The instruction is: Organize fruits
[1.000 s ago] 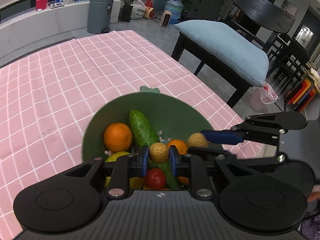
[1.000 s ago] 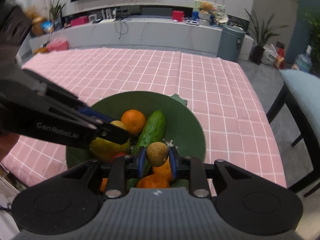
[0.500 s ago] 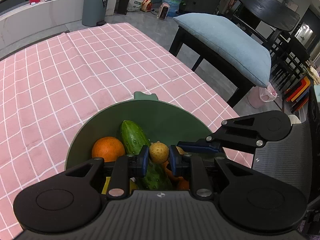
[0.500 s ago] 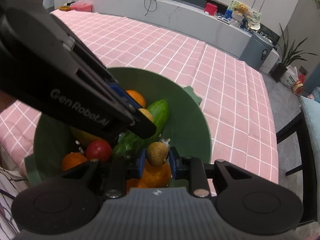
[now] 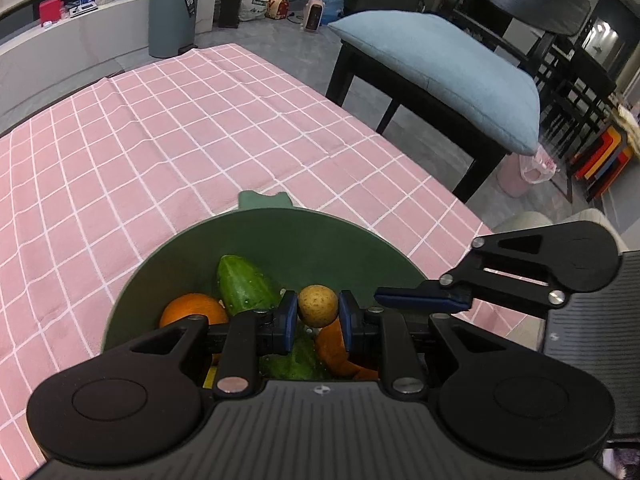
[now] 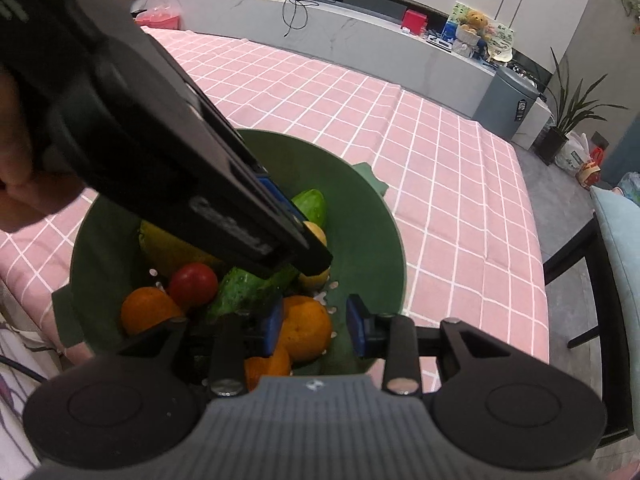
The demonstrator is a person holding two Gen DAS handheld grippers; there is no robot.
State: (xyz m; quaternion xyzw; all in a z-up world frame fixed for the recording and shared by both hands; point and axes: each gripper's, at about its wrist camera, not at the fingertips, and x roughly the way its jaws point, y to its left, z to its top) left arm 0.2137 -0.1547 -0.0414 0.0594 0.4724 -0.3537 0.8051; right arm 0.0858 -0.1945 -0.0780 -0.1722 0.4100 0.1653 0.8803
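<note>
A green bowl on the pink checked tablecloth holds a cucumber, oranges, a red tomato and a yellow fruit. My left gripper is shut on a small tan round fruit and holds it over the bowl. My right gripper is open and empty just above an orange in the bowl. The left gripper's body crosses the right wrist view and hides part of the bowl.
The bowl sits near the table's corner, with the table edge to the right. A chair with a blue cushion stands beside the table. A grey bin and a white counter lie beyond the far edge.
My right gripper has opened and let go of its small tan fruit, which has dropped out of its fingers. My left gripper has lifted slightly with its fruit still held.
</note>
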